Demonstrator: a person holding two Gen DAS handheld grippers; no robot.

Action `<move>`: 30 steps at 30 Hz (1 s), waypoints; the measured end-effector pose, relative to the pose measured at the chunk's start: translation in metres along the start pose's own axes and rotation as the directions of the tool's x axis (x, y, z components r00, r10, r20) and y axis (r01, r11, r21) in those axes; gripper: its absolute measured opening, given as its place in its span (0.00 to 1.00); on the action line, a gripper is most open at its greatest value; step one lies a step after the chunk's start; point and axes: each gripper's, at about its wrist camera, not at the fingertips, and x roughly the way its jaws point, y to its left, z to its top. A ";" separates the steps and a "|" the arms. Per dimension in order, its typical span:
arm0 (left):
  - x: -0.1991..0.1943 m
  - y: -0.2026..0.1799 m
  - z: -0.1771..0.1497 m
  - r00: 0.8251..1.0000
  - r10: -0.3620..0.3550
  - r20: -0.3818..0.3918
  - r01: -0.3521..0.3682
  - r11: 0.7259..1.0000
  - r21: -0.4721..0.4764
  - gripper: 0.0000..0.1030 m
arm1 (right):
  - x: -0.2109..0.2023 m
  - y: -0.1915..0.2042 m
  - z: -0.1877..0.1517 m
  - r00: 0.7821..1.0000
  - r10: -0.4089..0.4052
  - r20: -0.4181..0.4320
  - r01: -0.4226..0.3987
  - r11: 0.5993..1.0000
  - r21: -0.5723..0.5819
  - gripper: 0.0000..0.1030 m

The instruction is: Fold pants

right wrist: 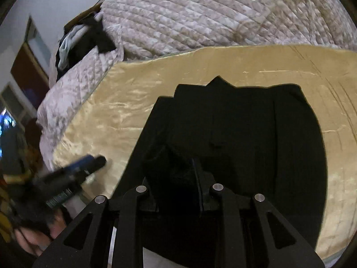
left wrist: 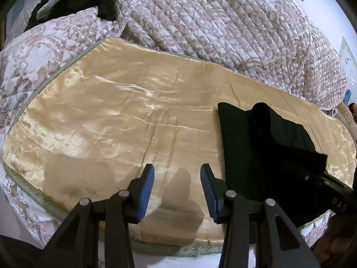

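The black pants [left wrist: 263, 147] lie folded on a shiny gold blanket [left wrist: 125, 116], at the right of the left wrist view. My left gripper [left wrist: 177, 189] is open and empty, hovering over bare gold blanket just left of the pants. In the right wrist view the pants [right wrist: 245, 138] fill the middle. My right gripper [right wrist: 178, 174] sits low over their near edge with black fabric bunched between its fingers; it looks shut on the pants. The left gripper shows blurred at the left of that view [right wrist: 87, 163].
A quilted floral comforter [left wrist: 223, 22] is heaped behind the gold blanket. Dark clothes [left wrist: 89, 2] lie on a pillow at the back left. The blanket's green corded edge [left wrist: 156, 250] runs along the near side. A wall and door frame [right wrist: 29, 67] stand at the left.
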 end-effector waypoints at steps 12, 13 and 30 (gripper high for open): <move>-0.004 0.012 0.003 1.000 0.001 0.014 0.000 0.999 -0.042 0.44 | 0.017 0.038 -0.003 0.999 0.002 -0.036 -0.006 0.996 -0.091 0.22; -0.005 0.013 0.003 1.000 0.003 0.016 -0.003 0.999 -0.045 0.44 | 0.018 0.038 -0.005 1.000 0.004 -0.031 -0.007 0.996 -0.087 0.22; 0.000 0.011 0.003 1.000 0.000 0.006 0.000 0.999 -0.042 0.44 | 0.016 0.060 -0.010 0.999 -0.053 -0.012 0.050 0.982 -0.180 0.41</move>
